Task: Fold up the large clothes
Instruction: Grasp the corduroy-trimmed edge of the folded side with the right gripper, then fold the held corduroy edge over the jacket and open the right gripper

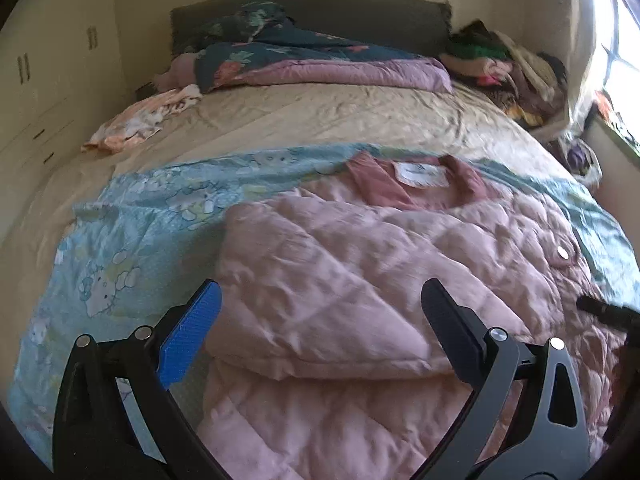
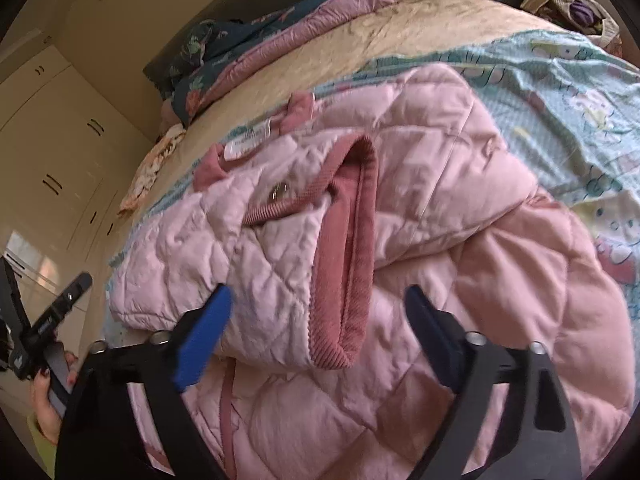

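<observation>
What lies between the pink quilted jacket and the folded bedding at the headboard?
In the left wrist view, past the pink quilted jacket comes the blue cartoon sheet, then bare beige bedspread up to the folded bedding.

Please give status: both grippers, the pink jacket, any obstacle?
Left gripper open, empty. Right gripper open above sleeve cuff. Pink quilted jacket partly folded. Nothing in the way.

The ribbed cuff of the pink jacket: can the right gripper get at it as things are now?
Probably yes. The cuff lies on top of the jacket, uncovered, just ahead of the right gripper, whose jaws stand open with nothing in between.
</observation>
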`<state>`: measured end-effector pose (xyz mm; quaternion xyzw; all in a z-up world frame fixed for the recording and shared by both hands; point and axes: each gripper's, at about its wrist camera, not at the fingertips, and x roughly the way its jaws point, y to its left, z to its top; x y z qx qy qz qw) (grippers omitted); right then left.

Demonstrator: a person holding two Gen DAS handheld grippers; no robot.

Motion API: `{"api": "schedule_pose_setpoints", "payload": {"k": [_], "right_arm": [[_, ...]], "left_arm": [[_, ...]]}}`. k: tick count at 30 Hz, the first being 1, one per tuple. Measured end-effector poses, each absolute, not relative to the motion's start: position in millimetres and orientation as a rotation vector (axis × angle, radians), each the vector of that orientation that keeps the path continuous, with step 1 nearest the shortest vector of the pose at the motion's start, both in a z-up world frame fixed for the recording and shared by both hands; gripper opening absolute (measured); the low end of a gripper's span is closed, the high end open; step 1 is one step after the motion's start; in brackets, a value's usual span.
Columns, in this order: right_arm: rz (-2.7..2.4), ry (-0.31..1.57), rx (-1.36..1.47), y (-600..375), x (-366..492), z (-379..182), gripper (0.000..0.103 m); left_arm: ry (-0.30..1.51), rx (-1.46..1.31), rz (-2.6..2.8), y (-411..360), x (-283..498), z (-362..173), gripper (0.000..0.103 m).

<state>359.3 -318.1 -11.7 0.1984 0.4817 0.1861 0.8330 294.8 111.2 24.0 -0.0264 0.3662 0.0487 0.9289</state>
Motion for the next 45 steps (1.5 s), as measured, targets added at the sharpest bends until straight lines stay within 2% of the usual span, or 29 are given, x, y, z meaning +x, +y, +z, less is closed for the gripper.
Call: {"api": "schedule_pose_setpoints", "payload": {"k": [2,4,5,7,11,16,19,30,33,37,39,41,45], "right_arm": [[0.422,1.024,0.446,-316,358,-16,0.06],[0.437,1.017,0.443,-312,357,-17,0.051],[0.435,0.996,0.415,-310,355,-15,0.041],[0.438,0.938,0.34,-304,350,-6,0.027],[0.463,0.777,0.165,-285,338,33,0.017],[0.484,0.606,0.031,-270,350,93,0.017],[0.459,0.585,-0.007,-271,365,104,0.017],[0.359,0.728,0.007,-287,388,39,0.017],[0.344,0.755,0.008,-287,388,30,0.02],[0.333,0.779,-0.011,-285,388,26,0.028],[0.325,0.792,-0.012,-286,388,26,0.037],[0.309,0.782,-0.022,-286,385,30,0.051],[0.295,0.733,-0.05,-285,378,43,0.059]], "left_arm": [[0.744,-0.092,0.105,120,299,21,0.093],[0.738,-0.125,0.113,129,304,19,0.093],[0.736,-0.133,0.115,133,306,20,0.093],[0.725,-0.139,0.121,140,309,21,0.093],[0.706,-0.151,0.127,150,316,27,0.093],[0.718,-0.158,0.119,156,327,27,0.093],[0.721,-0.158,0.105,157,332,26,0.093],[0.771,-0.118,0.05,136,344,3,0.093],[0.789,-0.103,0.021,124,346,-3,0.093],[0.814,-0.077,-0.005,110,348,-12,0.093],[0.832,-0.077,-0.024,106,348,-17,0.093],[0.85,-0.071,-0.045,101,349,-22,0.093],[0.868,-0.075,-0.042,99,350,-30,0.093]]}}
